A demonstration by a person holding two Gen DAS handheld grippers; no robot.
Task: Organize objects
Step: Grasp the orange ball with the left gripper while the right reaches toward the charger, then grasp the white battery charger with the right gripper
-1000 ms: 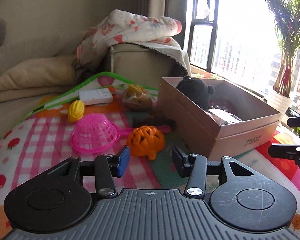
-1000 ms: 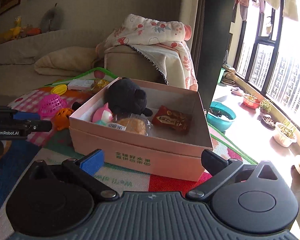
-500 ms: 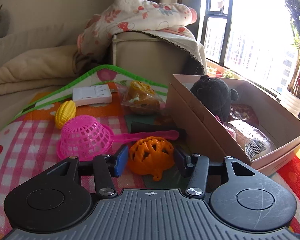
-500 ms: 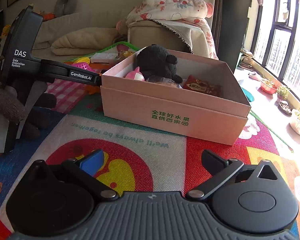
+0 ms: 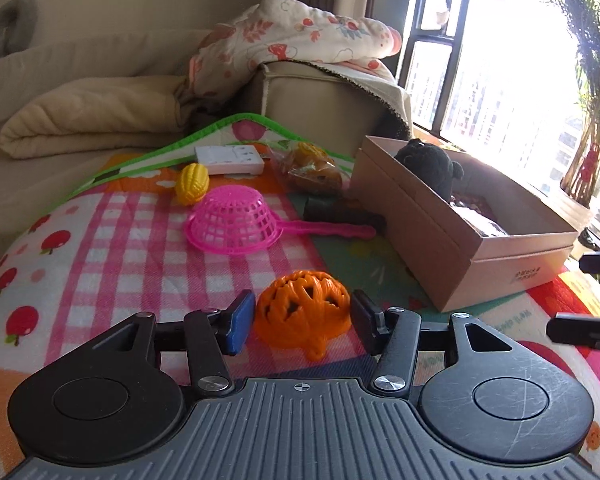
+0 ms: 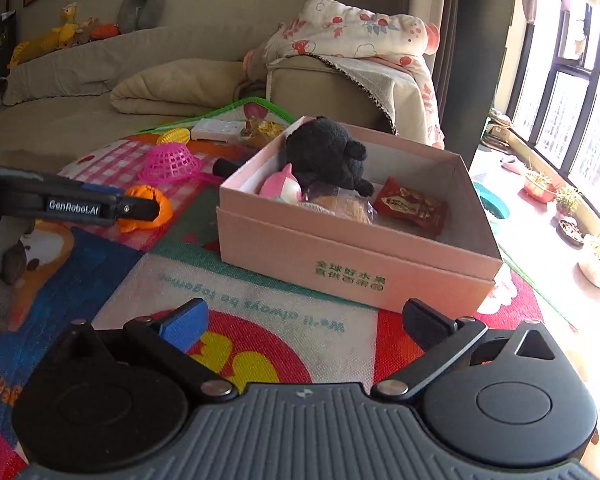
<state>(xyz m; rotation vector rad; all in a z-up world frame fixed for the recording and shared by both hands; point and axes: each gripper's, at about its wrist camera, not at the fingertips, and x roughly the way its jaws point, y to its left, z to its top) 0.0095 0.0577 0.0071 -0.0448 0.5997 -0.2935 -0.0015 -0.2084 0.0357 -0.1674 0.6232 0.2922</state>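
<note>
A: Left wrist view. The orange lattice toy is now bracketed by the left gripper; a second ago it was seen ahead of the pads, not between them. The jaws are noted wider than before, with slim gaps on both sides, so nothing is clasped yet.

B: Meaning for the task?

A: A pick-up is judged to be set up; the pink box nearby is the likely destination. The toy is found on the play mat, dome up, its short stub pointed toward the camera. The long axis is read as running across the jaws.

B: Right wrist view?

A: The right gripper is seen spread wide and empty over the mat, short of the box. The box is seen further off than half a second ago. The toy is partly hidden behind the left tool's finger; a black plush and a red packet are already logged inside.
</note>
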